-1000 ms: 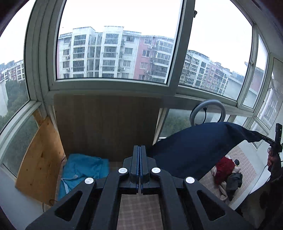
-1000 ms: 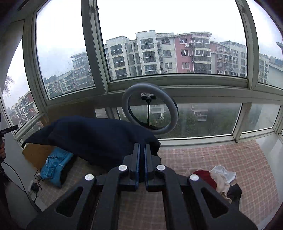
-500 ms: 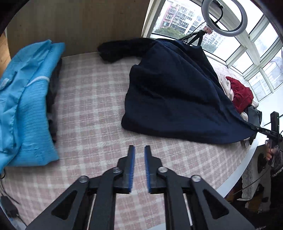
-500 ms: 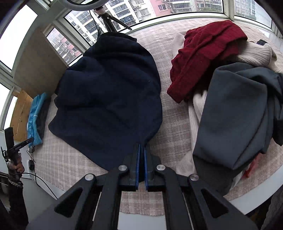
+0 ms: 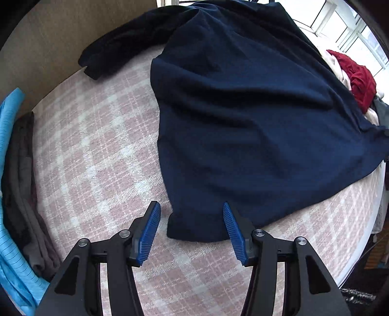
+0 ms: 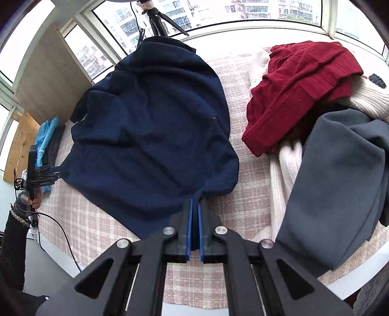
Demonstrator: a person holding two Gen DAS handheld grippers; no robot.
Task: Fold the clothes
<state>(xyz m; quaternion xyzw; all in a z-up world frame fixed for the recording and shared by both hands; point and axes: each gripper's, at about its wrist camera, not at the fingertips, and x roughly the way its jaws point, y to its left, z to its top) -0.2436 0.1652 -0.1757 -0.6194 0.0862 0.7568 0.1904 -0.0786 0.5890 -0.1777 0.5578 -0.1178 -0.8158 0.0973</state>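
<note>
- Navy garment: laid over the pink checked cover, spread but rumpled, not folded flat. The long axis runs from the near hem to the far end, which reaches the tripod by the window. One sleeve is thrown out to the far left.
- Left gripper: jaws released and set wide apart. The garment's near left hem corner is seen lying between the blue pads, straight ahead of the jaws and flat on the cover. In the right wrist view the same gripper is met at that corner; contact cannot be told.
- Right gripper: jaws clenched on the garment's near right hem corner, the cloth drawn to a point between the pads.
- Deciding relation: the hem is stretched left to right between the two grippers, at right angles to the garment's long axis. The loose left corner is nearer the left gripper, which would only need its jaws closed on it.
- Stage, as judged: either the garment is being taken up by its hem corners or it is being let down; both are fitted by the scene.
- Other stock: a red knit, a cream knit and a grey garment heaped to the right; a light blue garment stacked at the far left.
</note>
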